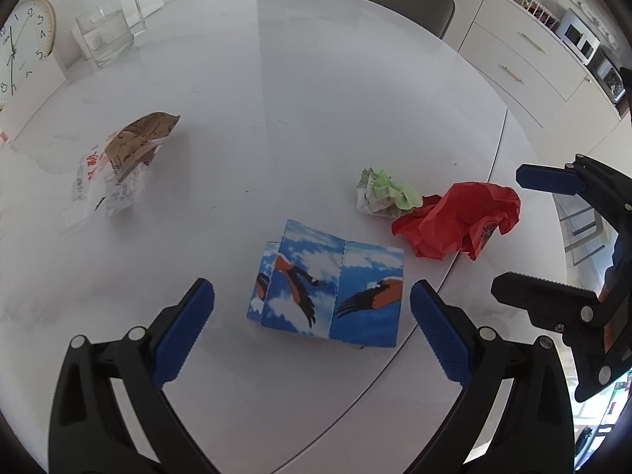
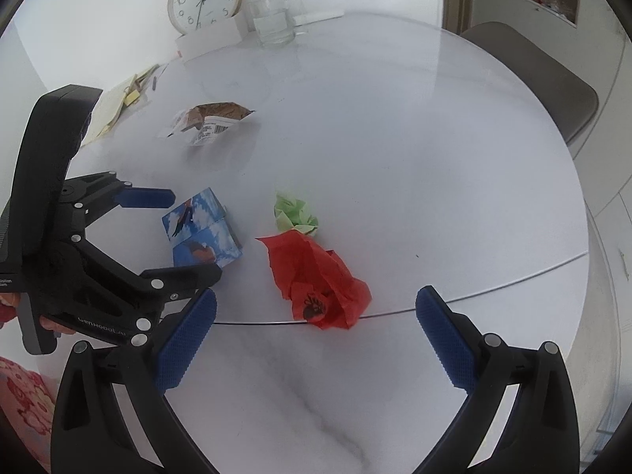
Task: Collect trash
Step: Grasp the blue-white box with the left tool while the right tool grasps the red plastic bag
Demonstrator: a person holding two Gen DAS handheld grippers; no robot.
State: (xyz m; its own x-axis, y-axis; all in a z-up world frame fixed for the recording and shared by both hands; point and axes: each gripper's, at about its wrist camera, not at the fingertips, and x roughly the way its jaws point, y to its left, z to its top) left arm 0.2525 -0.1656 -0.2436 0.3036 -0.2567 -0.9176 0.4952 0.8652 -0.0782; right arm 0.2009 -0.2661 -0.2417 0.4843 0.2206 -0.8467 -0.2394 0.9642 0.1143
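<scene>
Here we hold both tools spread and empty over the worktop (image 1: 316,79), so collecting has barely begun. Our left tool (image 1: 312,331) is lined up on the blue box (image 1: 328,292), which lies flat near the edge, its long axis running across the gap between the pads. Our right tool (image 2: 316,335) faces the red wrapper (image 2: 320,280), which stretches away toward the green wad (image 2: 296,215) touching it. A torn packet (image 1: 118,166) lies well apart. Next, we judge, lower and close
</scene>
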